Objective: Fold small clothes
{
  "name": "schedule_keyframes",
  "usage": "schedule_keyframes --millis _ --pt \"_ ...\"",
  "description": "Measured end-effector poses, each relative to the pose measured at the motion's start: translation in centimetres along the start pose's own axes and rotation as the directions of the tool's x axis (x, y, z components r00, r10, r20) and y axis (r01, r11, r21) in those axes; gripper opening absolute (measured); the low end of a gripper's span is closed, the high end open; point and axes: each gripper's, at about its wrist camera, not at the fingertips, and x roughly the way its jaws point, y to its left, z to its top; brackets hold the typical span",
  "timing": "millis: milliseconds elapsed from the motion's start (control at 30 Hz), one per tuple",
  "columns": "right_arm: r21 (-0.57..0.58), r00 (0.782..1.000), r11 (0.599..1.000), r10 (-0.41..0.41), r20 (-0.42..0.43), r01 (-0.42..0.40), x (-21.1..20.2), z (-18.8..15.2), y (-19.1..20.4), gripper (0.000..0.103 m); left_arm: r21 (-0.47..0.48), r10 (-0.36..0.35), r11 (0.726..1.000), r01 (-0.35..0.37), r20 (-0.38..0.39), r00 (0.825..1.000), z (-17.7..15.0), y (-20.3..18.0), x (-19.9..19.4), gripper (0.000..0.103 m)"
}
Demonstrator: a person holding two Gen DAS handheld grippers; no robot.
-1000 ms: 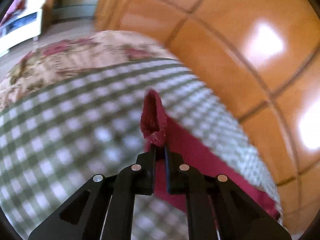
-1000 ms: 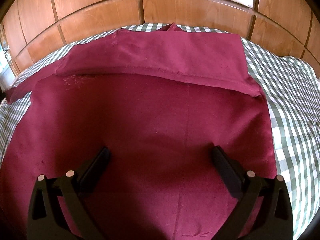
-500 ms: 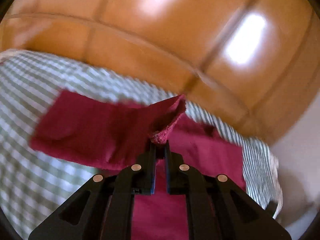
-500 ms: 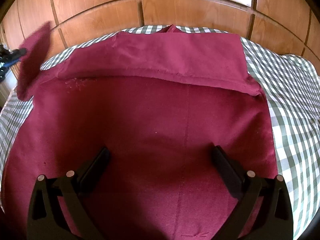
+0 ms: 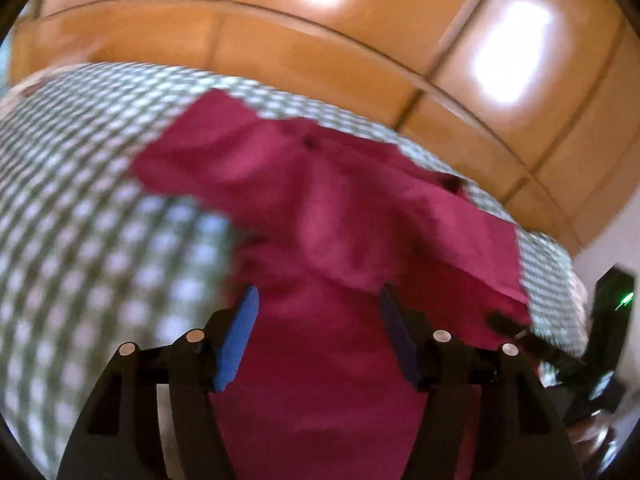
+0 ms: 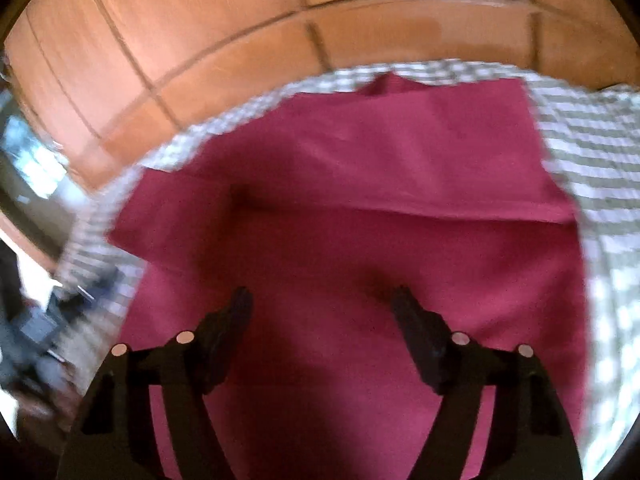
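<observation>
Lying flat below both opening-and-closing jaws, the red garment (image 6: pixel 360 208) is ungripped.

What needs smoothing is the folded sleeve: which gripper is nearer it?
Left. Left gripper, jaws opening and empty, hovers right at the sleeve; right gripper, jaws closing and empty, is over the garment's middle, farther off.

Both views are smeared by motion blur. In the left wrist view the maroon garment (image 5: pixel 360 220) runs off the bottom edge behind the left gripper (image 5: pixel 316 336), and its folds are too soft to trace. A dark device with a green light (image 5: pixel 612 312) at the right edge cannot be identified. In the right wrist view, the dark clutter (image 6: pixel 36 320) at lower left is unreadable.
</observation>
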Motion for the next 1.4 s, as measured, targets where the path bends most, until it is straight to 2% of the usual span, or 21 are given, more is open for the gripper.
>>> schedule_keyframes --millis 100,200,233,267,300,333,367,400,433,600,800,967,1067,1133,1233,1333,1400 --pt "-0.014 0.998 0.999 0.037 -0.059 -0.038 3.8 1.7 3.1 0.072 -0.058 0.038 0.998 -0.037 0.000 0.999 -0.2 2.0 -0.5 0.061" --pt "-0.022 0.992 1.000 0.003 -0.125 -0.006 7.9 2.9 5.2 0.069 -0.088 0.076 0.993 -0.075 0.002 0.997 -0.2 3.5 -0.8 0.061" --pt "-0.047 0.992 0.999 -0.028 -0.123 0.023 8.7 3.2 6.0 0.065 -0.095 0.092 0.991 -0.091 0.003 0.996 -0.2 4.0 -0.8 0.062" --pt "-0.099 0.991 0.993 -0.073 -0.110 0.062 9.3 3.5 7.1 0.047 -0.098 0.108 0.989 -0.107 0.006 0.994 -0.2 4.3 -0.9 0.064" --pt "-0.131 0.989 0.988 -0.094 -0.111 0.080 9.6 3.9 7.7 0.034 -0.105 0.124 0.987 -0.122 0.009 0.992 -0.1 4.7 -0.8 0.065" --pt "-0.160 0.988 0.983 -0.105 -0.112 0.087 9.6 4.3 8.3 0.010 -0.114 0.132 0.985 -0.130 0.008 0.991 0.0 5.1 -0.8 0.065" --pt "-0.172 0.989 0.981 -0.104 -0.106 0.085 9.4 4.6 8.6 0.005 -0.122 0.143 0.983 -0.141 0.007 0.990 0.2 5.3 -0.6 0.067" --pt "-0.194 0.992 0.977 -0.106 -0.072 0.090 8.5 5.3 9.2 0.005 -0.129 0.162 0.979 -0.160 0.007 0.987 0.4 5.6 -0.3 0.073" --pt "-0.217 0.995 0.972 -0.098 -0.031 0.089 7.3 6.0 9.8 0.005 -0.135 0.173 0.976 -0.171 0.009 0.985 0.7 5.6 0.0 0.074" --pt "-0.262 0.992 0.962 -0.046 0.118 0.076 2.0 9.7 10.9 0.005 -0.152 0.203 0.968 -0.199 0.007 0.979 2.3 4.9 2.2 0.074" --pt "-0.237 0.966 0.964 -0.059 0.252 0.120 -2.8 13.1 8.7 0.005 -0.130 0.244 0.962 -0.242 0.001 0.970 4.2 2.9 5.1 0.074" --pt "-0.157 0.932 0.970 -0.125 0.340 0.187 -6.4 14.0 3.6 0.005 -0.121 0.306 0.945 -0.303 -0.001 0.952 6.0 2.4 7.5 0.074" --pt "-0.081 0.922 0.971 -0.184 0.340 0.224 -6.9 13.7 -0.4 0.005 -0.109 0.320 0.941 -0.319 -0.015 0.947 6.4 2.6 8.5 0.067" --pt "-0.019 0.919 0.964 -0.246 0.308 0.264 -5.9 12.9 -3.9 0.005 -0.090 0.328 0.940 -0.329 -0.028 0.944 6.1 2.5 9.1 0.064" --pt "0.069 0.915 0.936 -0.352 0.198 0.345 -2.5 10.8 -9.0 0.004 -0.058 0.337 0.939 -0.338 -0.027 0.941 5.3 1.8 9.2 0.064" --pt "0.126 0.919 0.921 -0.382 0.096 0.369 0.4 8.5 -12.4 0.004 -0.037 0.343 0.938 -0.344 -0.026 0.939 4.8 1.5 9.0 0.063" --pt "0.145 0.923 0.924 -0.370 0.102 0.354 1.2 7.4 -13.2 0.005 -0.031 0.339 0.940 -0.340 -0.036 0.940 4.5 1.6 8.8 0.063"
